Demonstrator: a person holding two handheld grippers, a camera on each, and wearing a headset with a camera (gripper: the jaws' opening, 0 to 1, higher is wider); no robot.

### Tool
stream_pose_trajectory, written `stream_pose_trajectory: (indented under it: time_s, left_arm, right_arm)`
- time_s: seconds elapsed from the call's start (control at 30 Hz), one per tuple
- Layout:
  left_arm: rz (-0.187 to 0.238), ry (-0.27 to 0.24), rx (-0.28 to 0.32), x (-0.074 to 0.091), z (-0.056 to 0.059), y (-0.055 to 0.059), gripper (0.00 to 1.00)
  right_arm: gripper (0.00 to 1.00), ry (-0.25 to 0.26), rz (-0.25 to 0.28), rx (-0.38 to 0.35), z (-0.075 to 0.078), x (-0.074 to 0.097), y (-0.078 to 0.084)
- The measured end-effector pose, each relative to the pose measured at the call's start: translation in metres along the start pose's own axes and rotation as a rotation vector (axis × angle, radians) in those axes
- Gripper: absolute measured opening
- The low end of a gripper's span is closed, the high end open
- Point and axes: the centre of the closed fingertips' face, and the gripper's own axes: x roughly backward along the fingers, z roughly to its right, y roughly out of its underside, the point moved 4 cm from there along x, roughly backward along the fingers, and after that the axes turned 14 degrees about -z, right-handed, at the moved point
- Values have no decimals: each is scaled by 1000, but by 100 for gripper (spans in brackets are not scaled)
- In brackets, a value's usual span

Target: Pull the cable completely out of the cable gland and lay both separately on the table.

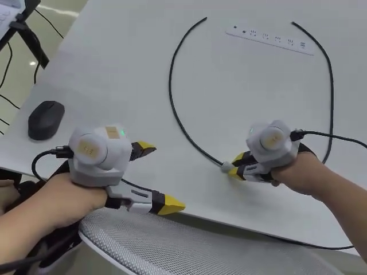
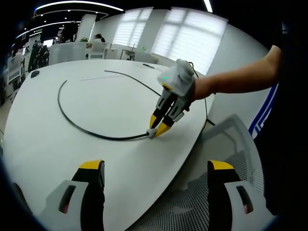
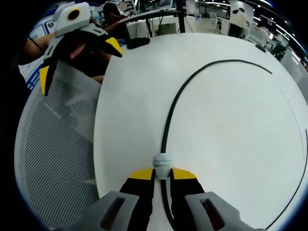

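A long black cable (image 1: 171, 97) loops across the white table (image 1: 114, 69). A small grey-white cable gland (image 1: 227, 167) sits on it near the table's front edge. My right gripper (image 1: 235, 166) rests on the table there, shut on the cable just behind the gland (image 3: 162, 163), which pokes out in front of the yellow fingertips (image 3: 142, 174). The cable (image 3: 175, 101) runs away from the gland in a curve. My left gripper (image 1: 157, 176) hovers over the front edge to the left, open and holding nothing. In its view (image 2: 156, 166), the right gripper (image 2: 160, 129) and gland (image 2: 151, 134) lie ahead.
A black mouse (image 1: 46, 119) lies at the table's left edge. A white power strip (image 1: 269, 39) lies at the far side. A grey mesh chair (image 1: 200, 246) stands just below the front edge. The right gripper's own lead (image 1: 332, 136) trails off to the right.
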Motion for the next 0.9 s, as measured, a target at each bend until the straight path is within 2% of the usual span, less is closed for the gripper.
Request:
stream_pose_trajectory:
  time_s: [0.2, 0.5, 0.57, 0.9]
  left_arm:
    - [14, 5, -27, 0, -1, -11, 87]
    - [32, 22, -77, -2, 4, -36, 86]
    - [33, 26, -94, -3, 5, -42, 86]
    - [50, 47, -168, -5, 11, -72, 84]
  right_arm:
    - [7, -16, -17, 4, -4, 15, -4]
    - [7, -4, -11, 54, -8, 51, -18]
    - [7, -13, -2, 72, -13, 61, -22]
    - [7, 20, 3, 142, -26, 99, -29]
